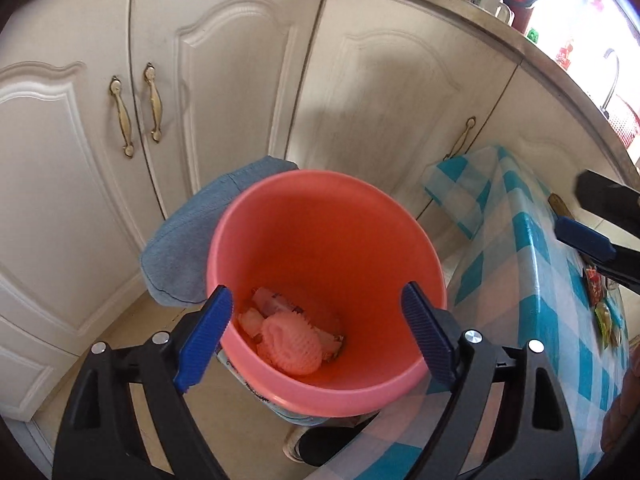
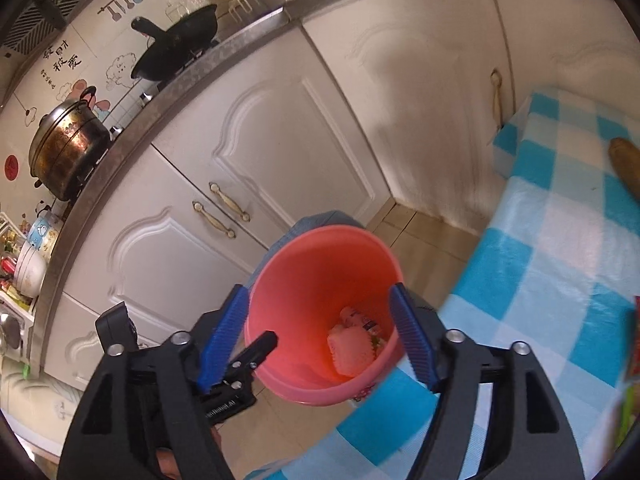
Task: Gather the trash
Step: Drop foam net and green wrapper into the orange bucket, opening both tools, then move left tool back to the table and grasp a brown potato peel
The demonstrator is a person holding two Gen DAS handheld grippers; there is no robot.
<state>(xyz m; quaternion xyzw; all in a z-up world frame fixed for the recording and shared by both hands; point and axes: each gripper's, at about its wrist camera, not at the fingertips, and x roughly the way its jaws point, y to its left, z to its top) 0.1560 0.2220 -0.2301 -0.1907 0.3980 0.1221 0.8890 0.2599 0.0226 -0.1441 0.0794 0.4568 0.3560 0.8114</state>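
Observation:
A pink bin (image 1: pixel 360 396) stands on the floor beside the table; it also shows in the right wrist view (image 2: pixel 316 392). Inside lie a pink foam fruit net (image 1: pixel 290 346) and several wrappers (image 1: pixel 268 300); the net also shows in the right wrist view (image 2: pixel 352 350). My left gripper (image 1: pixel 316 336) is open and empty above the bin's mouth. My right gripper (image 2: pixel 318 334) is open and empty above the bin too. One right finger (image 1: pixel 584 238) shows over the table in the left wrist view. Small wrappers (image 1: pixel 600 304) lie on the table's right edge.
A table with a blue-and-white checked cloth (image 1: pixel 528 280) stands right of the bin, also in the right wrist view (image 2: pixel 552 272). White cabinet doors (image 1: pixel 224 92) run behind. A blue cloth (image 1: pixel 184 240) lies behind the bin. A brown object (image 2: pixel 626 164) lies on the table.

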